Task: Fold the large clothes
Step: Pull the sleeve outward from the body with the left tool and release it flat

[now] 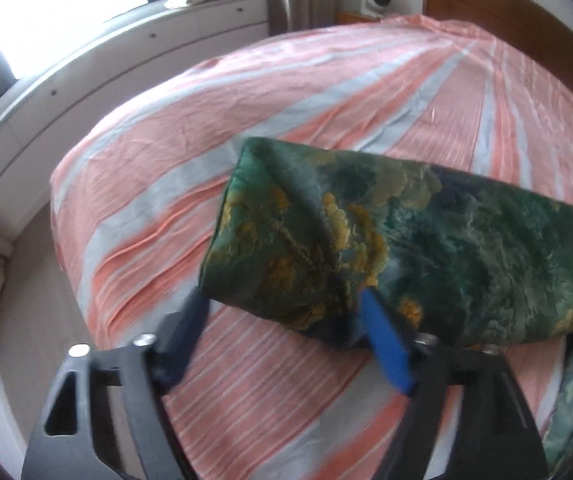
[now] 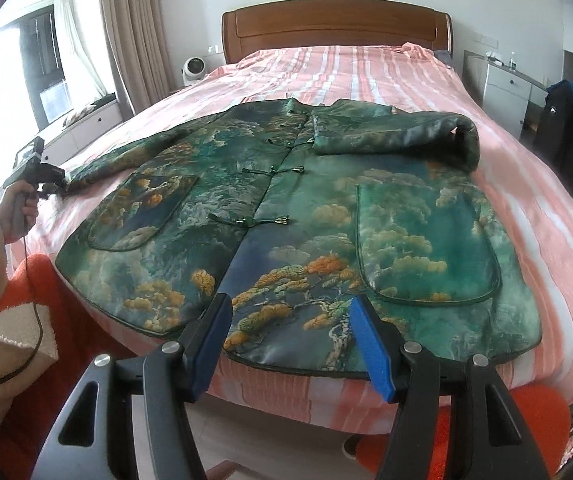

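Observation:
A green jacket (image 2: 294,216) with gold clouds and knot buttons lies front up on the pink striped bed (image 2: 366,64). One sleeve (image 2: 398,128) is folded across the chest. The other sleeve (image 2: 102,164) stretches out to the left. Its cuff (image 1: 286,232) lies just ahead of my left gripper (image 1: 284,312), between the wide-set blue fingertips, and I see no pad pressing on it. A hand (image 2: 14,216) holds that left gripper (image 2: 46,178) at the bed's left side. My right gripper (image 2: 290,320) hangs open over the jacket's hem (image 2: 286,364), gripping nothing.
A wooden headboard (image 2: 334,24) closes the far end of the bed. Beside it stands a small white fan (image 2: 193,68). White window-side drawers (image 1: 126,60) run along the left. A white dresser (image 2: 506,80) and a dark garment (image 2: 566,120) are at the right.

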The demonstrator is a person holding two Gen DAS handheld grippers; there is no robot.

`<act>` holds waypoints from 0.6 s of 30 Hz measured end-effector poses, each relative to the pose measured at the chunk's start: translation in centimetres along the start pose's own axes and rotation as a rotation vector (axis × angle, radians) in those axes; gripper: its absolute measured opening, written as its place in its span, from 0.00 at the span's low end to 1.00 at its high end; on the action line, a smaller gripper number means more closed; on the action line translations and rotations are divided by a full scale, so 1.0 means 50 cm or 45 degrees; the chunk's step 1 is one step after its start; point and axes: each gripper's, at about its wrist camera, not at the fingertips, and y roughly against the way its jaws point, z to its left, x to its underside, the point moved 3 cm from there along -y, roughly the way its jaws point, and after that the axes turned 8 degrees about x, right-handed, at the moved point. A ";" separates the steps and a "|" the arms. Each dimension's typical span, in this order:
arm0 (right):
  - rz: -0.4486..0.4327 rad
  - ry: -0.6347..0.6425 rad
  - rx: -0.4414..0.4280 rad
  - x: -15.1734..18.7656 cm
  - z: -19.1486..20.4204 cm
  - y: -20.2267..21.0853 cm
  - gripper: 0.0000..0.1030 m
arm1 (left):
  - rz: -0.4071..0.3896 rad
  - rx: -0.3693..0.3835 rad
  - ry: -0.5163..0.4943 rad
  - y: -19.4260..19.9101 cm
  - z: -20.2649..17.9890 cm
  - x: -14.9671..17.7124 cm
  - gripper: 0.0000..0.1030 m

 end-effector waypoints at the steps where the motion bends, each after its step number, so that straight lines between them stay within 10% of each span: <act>1: 0.001 0.003 0.003 0.000 0.000 0.000 0.61 | -0.013 0.015 0.007 0.015 0.003 0.005 0.82; 12: 0.008 0.041 -0.002 0.001 0.017 -0.013 0.68 | -0.326 0.207 0.028 0.203 -0.027 0.039 0.97; 18: 0.003 0.074 -0.004 0.001 0.031 -0.011 0.69 | -0.313 0.339 -0.243 0.255 -0.161 0.108 1.00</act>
